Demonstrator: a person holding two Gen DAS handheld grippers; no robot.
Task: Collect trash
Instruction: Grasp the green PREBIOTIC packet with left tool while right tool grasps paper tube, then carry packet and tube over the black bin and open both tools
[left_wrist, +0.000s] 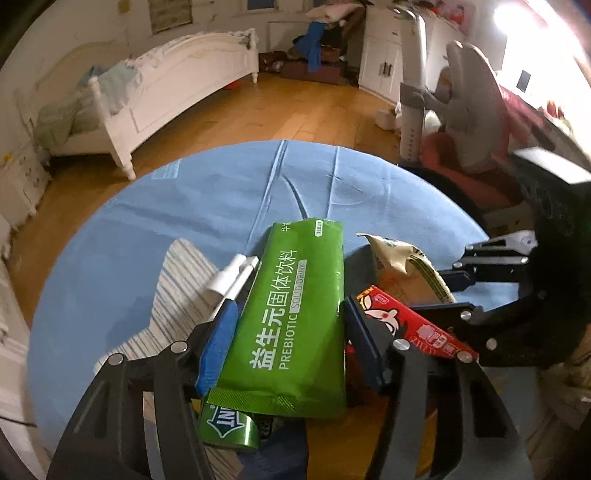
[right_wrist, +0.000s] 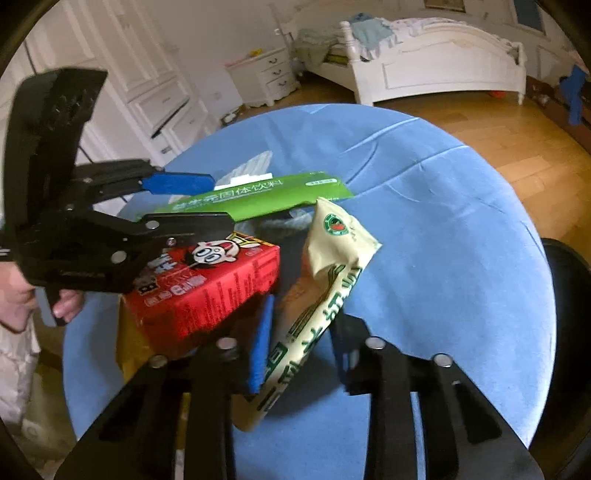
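Wrappers in both grippers

Green prebiotic drink sachet (left_wrist: 295, 317) sits between the left gripper (left_wrist: 288, 332) pads, gripped, over the blue-clothed round table (left_wrist: 155, 236). Right gripper (right_wrist: 303, 347) clamps a cream packet (right_wrist: 325, 280). Red drink carton (right_wrist: 207, 291) lies beside; a green can (left_wrist: 229, 430) is mostly hidden beneath the sachet.

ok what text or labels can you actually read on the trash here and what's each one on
"益生元固体饮料" and "PREBIOTIC SOLID DRINK": green sachet between the left claw fingers.
"INT", seen upside down: green pack under the sachet.
Red carton: cartoon face; its print is too blurred to read.
Cream packet in the right claw: large green characters and a round green emblem, too distorted to read.
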